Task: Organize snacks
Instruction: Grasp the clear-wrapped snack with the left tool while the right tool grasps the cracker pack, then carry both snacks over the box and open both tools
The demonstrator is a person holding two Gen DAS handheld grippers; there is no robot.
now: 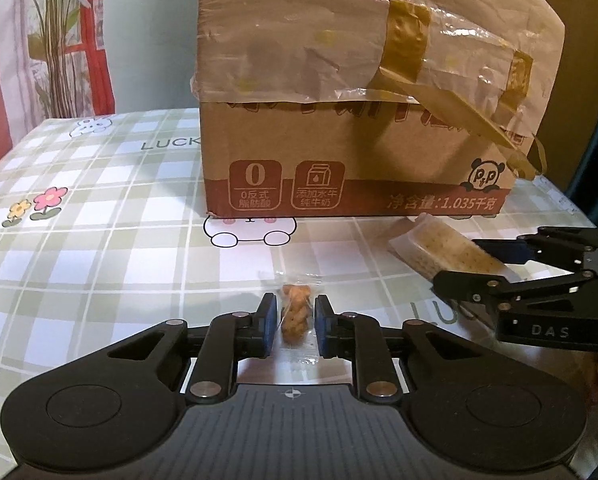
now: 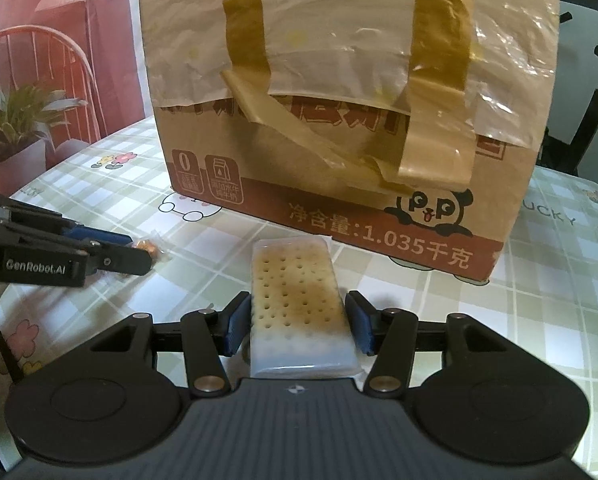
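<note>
A small brown twisted snack (image 1: 295, 316) in a clear wrapper sits between the blue pads of my left gripper (image 1: 296, 304), which is shut on it just above the checked tablecloth (image 1: 99, 240). From the right wrist view that left gripper (image 2: 135, 250) and its snack (image 2: 145, 246) show at the left. My right gripper (image 2: 297, 304) is shut on a clear pack of dotted crackers (image 2: 295, 292), with a pad against each long side. In the left wrist view the cracker pack (image 1: 431, 246) juts out of the right gripper (image 1: 459, 262) at the right.
A big cardboard box (image 1: 339, 160) covered with plastic film and brown tape stands just behind both snacks; in the right wrist view the box (image 2: 339, 120) fills the upper middle. A potted plant (image 2: 11, 120) and a red chair (image 2: 39, 40) stand beyond the table's left edge.
</note>
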